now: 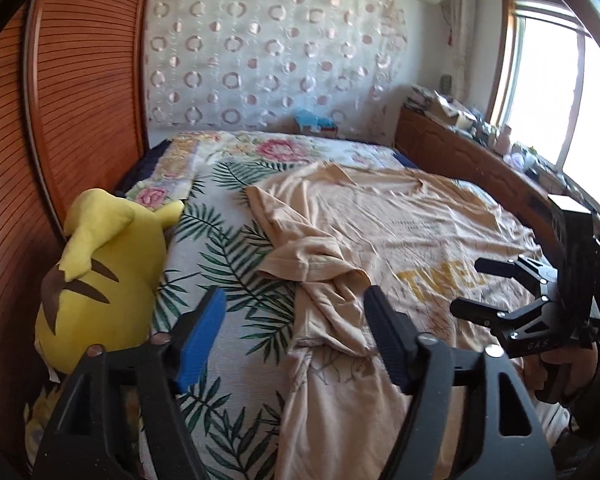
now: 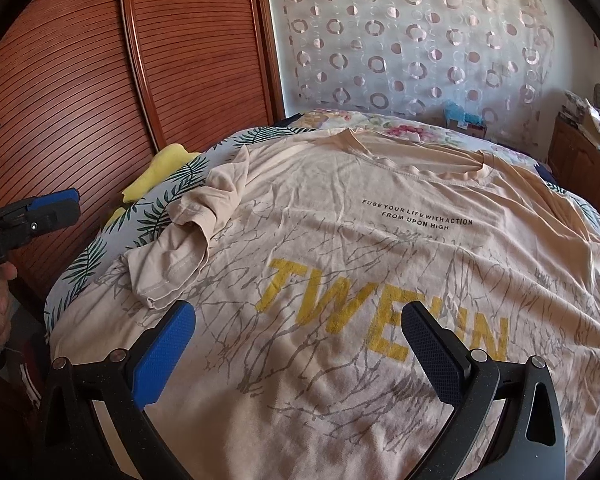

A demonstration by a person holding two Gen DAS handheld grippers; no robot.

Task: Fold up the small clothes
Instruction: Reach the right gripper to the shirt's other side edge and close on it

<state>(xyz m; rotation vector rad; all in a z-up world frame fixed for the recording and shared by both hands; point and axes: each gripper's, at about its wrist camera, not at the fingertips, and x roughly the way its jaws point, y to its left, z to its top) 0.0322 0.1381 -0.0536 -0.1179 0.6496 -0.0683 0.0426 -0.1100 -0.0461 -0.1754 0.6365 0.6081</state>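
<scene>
A beige T-shirt (image 2: pixel 340 208) with a yellow print and a small line of black text lies spread flat on the bed. Its left sleeve (image 2: pixel 172 240) is folded inward in a loose bunch over the body. In the left wrist view that sleeve (image 1: pixel 312 264) lies just beyond my left gripper (image 1: pixel 296 306), which hovers open over the shirt's left edge and grips nothing. My right gripper (image 2: pixel 296 314) stands open low over the printed letters, with only flat cloth beneath it. It also shows at the right as the right gripper (image 1: pixel 466 286), held by a hand.
A yellow plush toy (image 1: pixel 96 272) sits at the bed's left edge against slatted wooden wardrobe doors (image 1: pixel 80 80). The leaf-print bedspread (image 1: pixel 228 248) shows left of the shirt. A cluttered wooden shelf (image 1: pixel 460 128) and a window (image 1: pixel 560 80) line the right side.
</scene>
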